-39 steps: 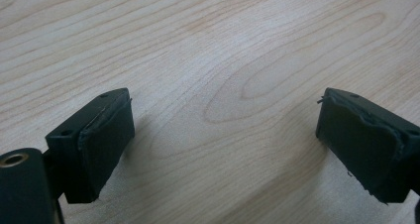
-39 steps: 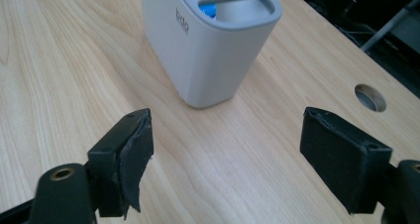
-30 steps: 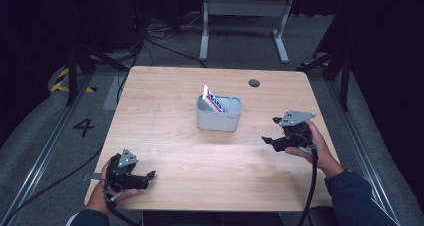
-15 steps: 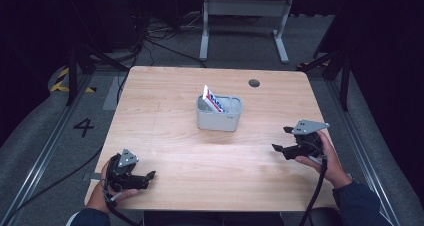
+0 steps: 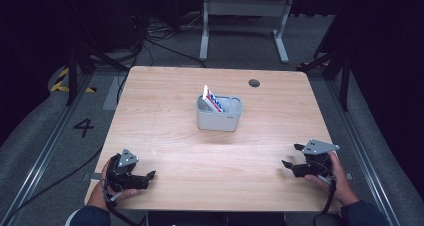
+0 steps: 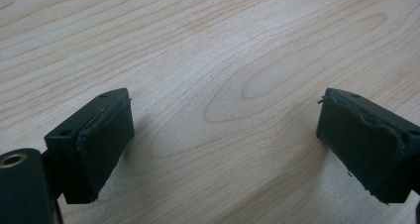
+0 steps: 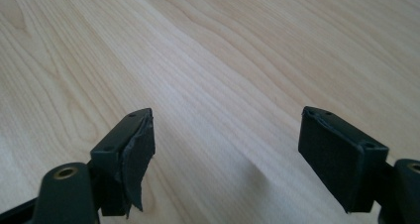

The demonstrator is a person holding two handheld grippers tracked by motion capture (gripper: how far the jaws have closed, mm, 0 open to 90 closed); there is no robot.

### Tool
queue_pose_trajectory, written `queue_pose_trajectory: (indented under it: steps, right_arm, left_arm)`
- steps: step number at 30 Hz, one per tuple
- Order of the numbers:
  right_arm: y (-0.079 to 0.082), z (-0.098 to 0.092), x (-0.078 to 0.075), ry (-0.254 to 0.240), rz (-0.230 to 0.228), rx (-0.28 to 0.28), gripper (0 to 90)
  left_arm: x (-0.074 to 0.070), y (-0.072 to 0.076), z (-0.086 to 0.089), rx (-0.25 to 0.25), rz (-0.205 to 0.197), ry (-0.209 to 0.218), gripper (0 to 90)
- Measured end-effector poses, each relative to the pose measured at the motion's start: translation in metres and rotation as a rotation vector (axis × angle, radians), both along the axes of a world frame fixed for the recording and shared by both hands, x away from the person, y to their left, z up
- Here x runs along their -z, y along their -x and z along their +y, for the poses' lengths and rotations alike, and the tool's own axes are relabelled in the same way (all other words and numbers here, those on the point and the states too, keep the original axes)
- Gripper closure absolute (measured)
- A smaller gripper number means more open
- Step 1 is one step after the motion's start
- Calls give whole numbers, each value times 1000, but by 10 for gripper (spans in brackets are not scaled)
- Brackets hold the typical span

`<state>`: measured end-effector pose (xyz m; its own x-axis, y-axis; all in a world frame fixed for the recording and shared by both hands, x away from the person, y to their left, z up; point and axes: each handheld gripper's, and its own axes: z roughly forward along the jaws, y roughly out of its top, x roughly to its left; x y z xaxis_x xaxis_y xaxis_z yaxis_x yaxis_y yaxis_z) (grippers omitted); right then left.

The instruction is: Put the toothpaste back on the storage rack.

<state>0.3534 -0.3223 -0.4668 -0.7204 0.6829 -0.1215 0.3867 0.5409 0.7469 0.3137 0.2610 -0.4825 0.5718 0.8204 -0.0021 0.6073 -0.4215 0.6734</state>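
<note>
The grey tub [image 5: 219, 114] sits a little beyond the middle of the table [image 5: 165, 106], with a white packet [image 5: 213, 100] printed in blue and red standing tilted inside it, its top corner poking above the left end of the rim. The tub is well apart from both of your hands, with bare wood all around it.

Your left gripper [image 5: 144, 177] rests near the left near corner of the table, held in your left hand [image 5: 116, 186], its grey three-cornered plate on top and its tips pointing right along the near edge. In the left gripper view the jaws stand wide apart over plain wood grain [image 6: 233, 85], with nothing between them; each casts a soft shadow on the board just below it, so they sit close to the surface.

Your right gripper [image 5: 294, 156] is near the right near corner, held in your right hand [image 5: 334, 176], plate up and tips pointing left toward the middle of the table. In the right gripper view its jaws are also spread wide and empty over bare wood [image 7: 213, 85]; the pad on the left jaw looks frayed at its lower edge.

On the far side of the table, right of centre, there is a small dark round hole [image 5: 254, 82]. On the floor to the left a painted number 4 [image 5: 83, 127] shows beside a rail, and beyond the far edge stands a grey metal frame [image 5: 244, 16].
</note>
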Motion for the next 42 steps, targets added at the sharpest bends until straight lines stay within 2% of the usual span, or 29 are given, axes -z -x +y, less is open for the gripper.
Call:
queue_pose_trajectory:
  steps: [3,9,16,18,30,32,42]
  right_arm:
    - [6,-9,7,-34,24,11,224]
    - [12,-23,18,-57,43,60,216]
    - [12,-28,19,-62,66,83,194]
    - [9,-30,20,-78,100,97,182]
    - [7,-29,20,-78,102,107,168]
    - [7,-29,20,-78,102,107,168]
    - [7,-29,20,-78,102,109,169]
  left_arm:
    - [0,-1,-1,-7,5,6,71]
    - [0,-1,-2,-9,3,0,67]
    - [0,-1,-3,-15,8,2,62]
    - [0,-3,-4,-8,10,-3,45]
    - [1,-2,-6,-32,14,-2,31]
    - [0,-3,-6,-26,20,-18,17]
    - [0,-3,-7,-37,25,-11,4]
